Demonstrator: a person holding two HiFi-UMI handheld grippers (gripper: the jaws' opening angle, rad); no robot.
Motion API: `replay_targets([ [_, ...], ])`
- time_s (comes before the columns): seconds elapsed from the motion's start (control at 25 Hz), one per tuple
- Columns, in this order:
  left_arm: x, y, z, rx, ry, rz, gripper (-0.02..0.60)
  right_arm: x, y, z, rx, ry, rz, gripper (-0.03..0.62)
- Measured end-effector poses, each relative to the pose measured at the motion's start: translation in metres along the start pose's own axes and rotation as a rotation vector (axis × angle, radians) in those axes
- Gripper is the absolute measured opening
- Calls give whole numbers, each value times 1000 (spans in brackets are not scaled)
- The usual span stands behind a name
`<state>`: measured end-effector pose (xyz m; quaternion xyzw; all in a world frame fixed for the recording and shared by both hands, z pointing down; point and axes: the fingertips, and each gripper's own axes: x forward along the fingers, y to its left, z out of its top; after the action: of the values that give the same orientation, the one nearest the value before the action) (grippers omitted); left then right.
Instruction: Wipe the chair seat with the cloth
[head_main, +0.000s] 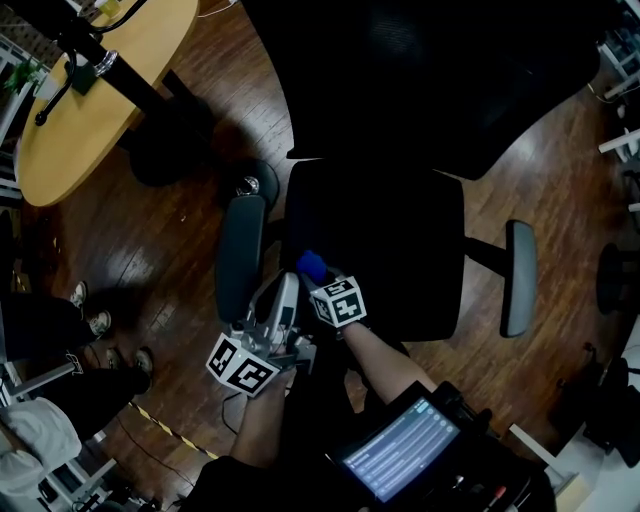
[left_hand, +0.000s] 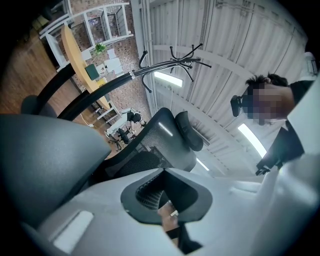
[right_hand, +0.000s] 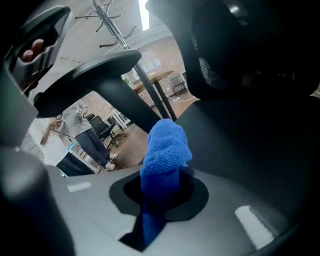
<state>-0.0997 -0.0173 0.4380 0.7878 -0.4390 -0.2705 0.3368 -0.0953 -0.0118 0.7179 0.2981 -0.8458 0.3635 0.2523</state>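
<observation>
The right gripper (right_hand: 162, 176) is clamping the bunched blue cloth (right_hand: 165, 145) so a wad is jutting toward the chair seat (head_main: 400, 240) — the left gripper (left_hand: 162, 172), jaws together and empty, is hanging aside by the armrest (head_main: 240, 255).

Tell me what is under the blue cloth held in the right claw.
Under the blue cloth, pinched in the right claw, lies the black chair seat, at its corner by the grey armrest. Whether cloth touches seat cannot be seen; the spot beneath is covered.

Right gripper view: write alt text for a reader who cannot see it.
A bunched blue cloth is clamped in the right tool, close to the black chair seat. Behind it are the chair's armrest and a wooden floor.
</observation>
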Motion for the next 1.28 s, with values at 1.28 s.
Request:
replay_targets([
  [1.28, 28, 8, -2, 15, 40, -20, -8, -244, -229, -67, 304, -122, -546, 54],
])
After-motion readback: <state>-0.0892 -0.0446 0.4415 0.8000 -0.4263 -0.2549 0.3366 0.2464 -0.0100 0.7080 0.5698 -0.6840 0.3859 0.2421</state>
